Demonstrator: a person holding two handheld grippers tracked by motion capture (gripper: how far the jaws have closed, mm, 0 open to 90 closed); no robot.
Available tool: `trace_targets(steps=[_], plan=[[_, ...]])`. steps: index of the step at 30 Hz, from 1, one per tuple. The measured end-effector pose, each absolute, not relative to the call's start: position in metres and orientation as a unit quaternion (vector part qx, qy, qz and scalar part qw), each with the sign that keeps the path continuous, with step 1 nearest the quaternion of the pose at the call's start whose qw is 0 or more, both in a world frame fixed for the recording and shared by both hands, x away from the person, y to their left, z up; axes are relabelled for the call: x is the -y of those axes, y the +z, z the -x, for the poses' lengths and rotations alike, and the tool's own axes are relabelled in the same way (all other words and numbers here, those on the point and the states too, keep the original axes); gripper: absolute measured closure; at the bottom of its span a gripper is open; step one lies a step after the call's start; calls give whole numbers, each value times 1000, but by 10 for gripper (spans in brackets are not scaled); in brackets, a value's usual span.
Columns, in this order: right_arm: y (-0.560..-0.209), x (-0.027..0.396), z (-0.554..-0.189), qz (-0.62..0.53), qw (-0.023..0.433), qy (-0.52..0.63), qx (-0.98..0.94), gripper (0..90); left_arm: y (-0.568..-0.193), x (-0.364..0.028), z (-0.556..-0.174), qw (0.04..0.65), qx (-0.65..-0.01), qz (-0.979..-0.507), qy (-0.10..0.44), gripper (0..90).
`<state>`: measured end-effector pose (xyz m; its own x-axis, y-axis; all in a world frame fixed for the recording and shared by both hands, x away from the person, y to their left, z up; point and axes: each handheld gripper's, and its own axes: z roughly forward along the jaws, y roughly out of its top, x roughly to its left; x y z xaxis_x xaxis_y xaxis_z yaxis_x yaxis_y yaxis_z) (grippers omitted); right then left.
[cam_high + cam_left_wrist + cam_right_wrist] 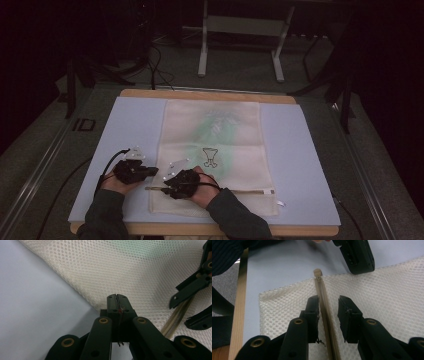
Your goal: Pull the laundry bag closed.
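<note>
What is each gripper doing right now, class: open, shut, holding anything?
Left gripper: shut, pinching the mesh bag at its edge.
Right gripper: open, jaws either side of the zipper, not gripping.

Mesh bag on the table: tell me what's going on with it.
A person works a gripper in each hand on the mesh bag lying flat on the table. The left gripper is shut at the bag's edge. The right gripper is open, straddling the zipper near its end, not clamped on it.

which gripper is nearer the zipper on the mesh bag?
Right. The right gripper straddles the zipper, open jaws either side of it. The left gripper is shut at the mesh bag edge, off to the zipper's side.
</note>
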<state>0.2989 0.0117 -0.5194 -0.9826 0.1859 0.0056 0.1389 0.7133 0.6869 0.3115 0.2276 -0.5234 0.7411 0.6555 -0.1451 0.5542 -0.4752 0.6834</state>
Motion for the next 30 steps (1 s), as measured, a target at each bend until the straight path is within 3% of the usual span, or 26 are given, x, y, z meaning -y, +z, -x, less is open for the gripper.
trace_targets(steps=[30], plan=[[-519, -50, -298, -71, 28, 371, -926, 754, -520, -235, -310, 376, -360, -850, 77, 895]])
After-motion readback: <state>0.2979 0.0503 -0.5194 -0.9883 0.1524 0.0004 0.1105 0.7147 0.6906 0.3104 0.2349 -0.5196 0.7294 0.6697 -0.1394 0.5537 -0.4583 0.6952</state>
